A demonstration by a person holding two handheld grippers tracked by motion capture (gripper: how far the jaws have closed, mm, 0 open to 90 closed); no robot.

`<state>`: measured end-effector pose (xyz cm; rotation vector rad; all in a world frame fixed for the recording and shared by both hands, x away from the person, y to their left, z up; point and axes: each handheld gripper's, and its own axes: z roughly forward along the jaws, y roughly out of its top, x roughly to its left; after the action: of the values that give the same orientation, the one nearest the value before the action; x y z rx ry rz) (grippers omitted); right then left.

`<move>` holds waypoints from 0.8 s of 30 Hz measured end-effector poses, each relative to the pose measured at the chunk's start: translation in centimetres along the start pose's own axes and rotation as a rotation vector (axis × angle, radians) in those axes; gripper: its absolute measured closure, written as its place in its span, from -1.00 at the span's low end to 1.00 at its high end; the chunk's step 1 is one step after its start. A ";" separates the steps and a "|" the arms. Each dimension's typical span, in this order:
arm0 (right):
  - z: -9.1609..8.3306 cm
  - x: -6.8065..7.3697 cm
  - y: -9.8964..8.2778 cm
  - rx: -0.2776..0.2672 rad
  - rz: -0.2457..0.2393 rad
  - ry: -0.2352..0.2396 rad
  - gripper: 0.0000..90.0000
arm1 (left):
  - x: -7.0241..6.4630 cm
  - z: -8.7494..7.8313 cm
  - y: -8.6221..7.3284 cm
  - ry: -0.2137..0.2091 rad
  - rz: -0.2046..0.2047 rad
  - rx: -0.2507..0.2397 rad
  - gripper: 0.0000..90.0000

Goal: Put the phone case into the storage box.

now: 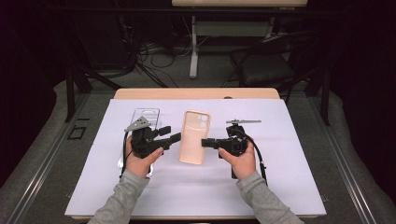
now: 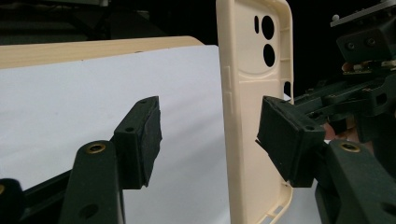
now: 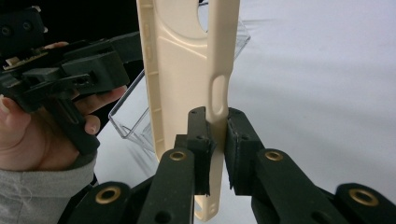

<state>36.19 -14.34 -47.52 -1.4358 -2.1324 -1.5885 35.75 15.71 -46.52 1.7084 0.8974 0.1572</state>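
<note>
Sleeves: I see grey sleeves (image 1: 122, 198) coming in from the near edge, one hand on each gripper.
Right gripper (image 1: 206, 143): in my right gripper view its jaws are clenched on the side wall of the beige phone case (image 1: 195, 136), one pad inside the rim and one outside, just below the button slot. From above it points inward at the case's right edge.
Left gripper (image 1: 175, 136): I see its jaws spread wide and released. In my left gripper view the case's long edge stands between the two pads, close to the right-hand pad; I cannot tell whether that pad touches it. The other pad is well clear.
Beige phone case: at the middle of the surface, between the two grippers, camera cutouts at the far end. Whether it rests on the sheet or is lifted off it, I cannot tell.
Clear case (image 1: 145, 115): a transparent shell just behind the left gripper, lying on the sheet.
Surface (image 1: 289, 186): a white sheet over a wooden top whose far strip shows.
Beyond: dark floor with cables and a chair (image 1: 273, 58).
</note>
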 end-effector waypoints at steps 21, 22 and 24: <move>0.6 0.7 -0.4 0.022 -0.045 -0.017 0.81 | -0.5 -0.7 1.0 0.047 0.085 0.089 -0.38; 0.6 0.8 -0.4 0.024 -0.047 -0.018 0.81 | -0.5 -0.7 1.1 0.049 0.093 0.090 -0.39; 0.6 0.8 -0.4 0.023 -0.053 -0.017 0.81 | -0.5 -0.9 1.2 0.061 0.112 0.092 -0.41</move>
<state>35.70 -13.35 -47.56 -1.4025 -2.2081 -1.5697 35.52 16.01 -44.95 1.8493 0.8649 0.2476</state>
